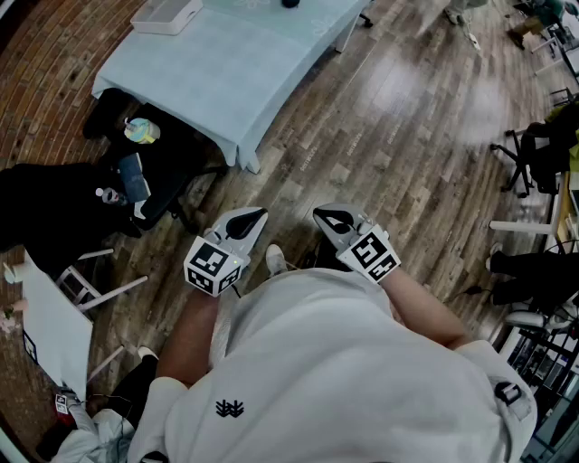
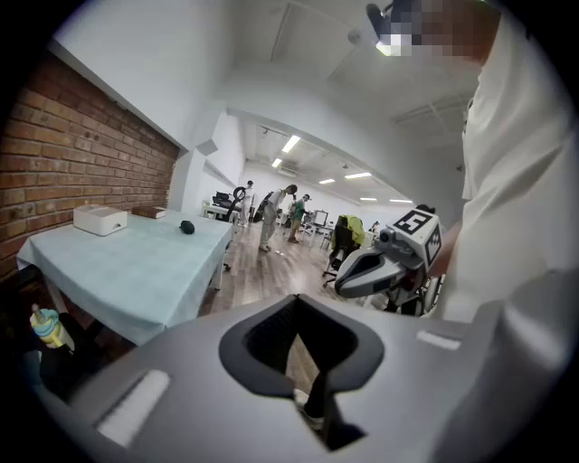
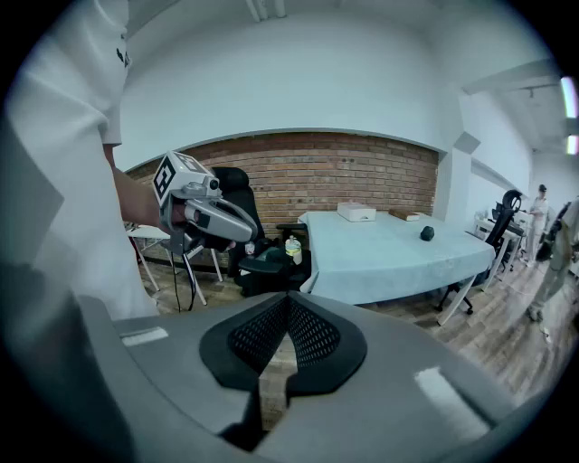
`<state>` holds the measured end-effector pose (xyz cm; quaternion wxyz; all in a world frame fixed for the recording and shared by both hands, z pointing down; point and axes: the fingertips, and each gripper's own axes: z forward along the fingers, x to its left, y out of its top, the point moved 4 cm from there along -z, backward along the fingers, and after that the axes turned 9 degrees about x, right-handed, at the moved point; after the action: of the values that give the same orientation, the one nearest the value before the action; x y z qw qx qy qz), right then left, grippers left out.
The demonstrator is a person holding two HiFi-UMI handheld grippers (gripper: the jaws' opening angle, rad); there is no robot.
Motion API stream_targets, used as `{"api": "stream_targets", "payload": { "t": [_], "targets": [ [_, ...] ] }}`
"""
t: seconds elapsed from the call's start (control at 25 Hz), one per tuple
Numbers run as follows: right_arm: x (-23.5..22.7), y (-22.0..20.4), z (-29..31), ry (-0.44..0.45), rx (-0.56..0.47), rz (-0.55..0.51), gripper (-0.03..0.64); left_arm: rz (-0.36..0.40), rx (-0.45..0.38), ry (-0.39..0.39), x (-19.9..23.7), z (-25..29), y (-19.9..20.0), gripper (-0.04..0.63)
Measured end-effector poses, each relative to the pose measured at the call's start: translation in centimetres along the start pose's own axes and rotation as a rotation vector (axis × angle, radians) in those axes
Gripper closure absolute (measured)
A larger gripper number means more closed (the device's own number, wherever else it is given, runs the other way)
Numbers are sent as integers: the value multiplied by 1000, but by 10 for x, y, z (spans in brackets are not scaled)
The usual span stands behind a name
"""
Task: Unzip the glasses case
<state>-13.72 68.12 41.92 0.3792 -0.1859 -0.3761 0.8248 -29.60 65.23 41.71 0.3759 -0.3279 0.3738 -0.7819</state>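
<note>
Pale teal cloth covers the tabletop (image 1: 226,72) in the head view, lying from 10 to 12 o'clock on a wooden floor (image 1: 389,136). A small dark object at the very top edge, at 12 o'clock, is most likely the glasses case (image 1: 289,3). A white box (image 1: 166,14) sits at 11 o'clock on the same cloth. A person in a white shirt (image 1: 344,362) stands well back from the table, holding the left gripper (image 1: 253,217) and right gripper (image 1: 326,217) side by side, both aimed towards 12 o'clock. Each pair of jaws looks pressed together with nothing held. The case lies well ahead of both, and neither gripper is plainly nearer.

Left gripper view: its jaws meet at the tips, empty, with floor showing through the slit. The case (image 2: 186,227) is a dark lump at 10 o'clock, far off on the tabletop, with the white box further left. The right gripper shows at 3 o'clock.

Right gripper view: the jaws are closed on nothing, their mesh-textured pads touching. The case (image 3: 427,233) sits at 2 o'clock on the tabletop, with a brick wall (image 3: 298,181) behind.

At this size the case's long axis and zip cannot be made out. An approach probably has to come before any unzipping. No writing is readable, only the black-and-white square markers on the gripper cubes and a small dark emblem (image 1: 230,409) on the shirt.
</note>
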Motion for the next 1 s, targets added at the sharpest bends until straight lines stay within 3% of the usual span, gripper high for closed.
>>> {"api": "stream_targets", "payload": {
  "t": [0.28,0.68,0.84,1.0],
  "targets": [
    [-65,-10,7,-11,-17,40,617,45,-8,-27,15,62,39,540],
    [-253,-4,1,26,-69,24,617,89,18,6,65,201,162,540],
    [-323,-12,-2,28,-62,28,615,83,6,57,87,247,200,540],
    [-372,-6,13,15,-70,46,603,56,-5,60,116,274,224,540]
  ]
}}
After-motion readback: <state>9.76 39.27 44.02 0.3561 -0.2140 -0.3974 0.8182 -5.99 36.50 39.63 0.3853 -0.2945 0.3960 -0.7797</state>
